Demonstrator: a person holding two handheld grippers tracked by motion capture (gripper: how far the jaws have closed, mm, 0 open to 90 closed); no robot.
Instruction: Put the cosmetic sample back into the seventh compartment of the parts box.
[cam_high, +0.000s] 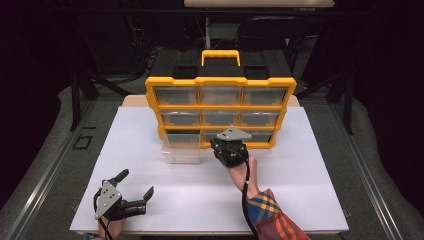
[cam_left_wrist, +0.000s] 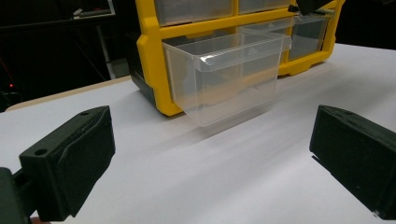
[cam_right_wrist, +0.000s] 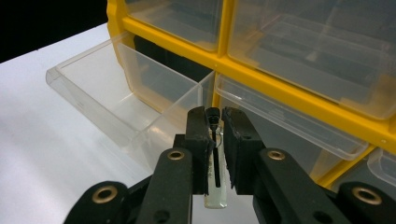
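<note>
Yellow frames the organizer (cam_high: 220, 107) standing at the back of my white bench (cam_high: 300, 180) in the high view, with one clear drawer (cam_high: 181, 148) pulled out at its lower left, resting on the bench. My right tool (cam_high: 227, 146) is up against the bottom row just to the right of that drawer, while my left tool (cam_high: 134, 191) sits low at the near left corner, well apart from everything, jaws spread wide.

From the left gripper view, my two jaws stand far apart with nothing between them, and beyond them the drawer (cam_left_wrist: 229, 74) hangs out of the organizer (cam_left_wrist: 154, 70), open-topped and seemingly empty.

From the right gripper view, my right tool (cam_right_wrist: 215, 122) is clamped narrow on a small glass vial (cam_right_wrist: 215, 184), upright with a dark cap at the jaw tips. The drawer (cam_right_wrist: 107, 93) lies to the left and slightly ahead of it.

I judge this to be the carrying step: vial in grip, not yet over the drawer. Next I need to swing left until the vial is above the drawer's open top, lower it inside clear of the front wall, then open up gently so the glass doesn't tip or bounce.
</note>
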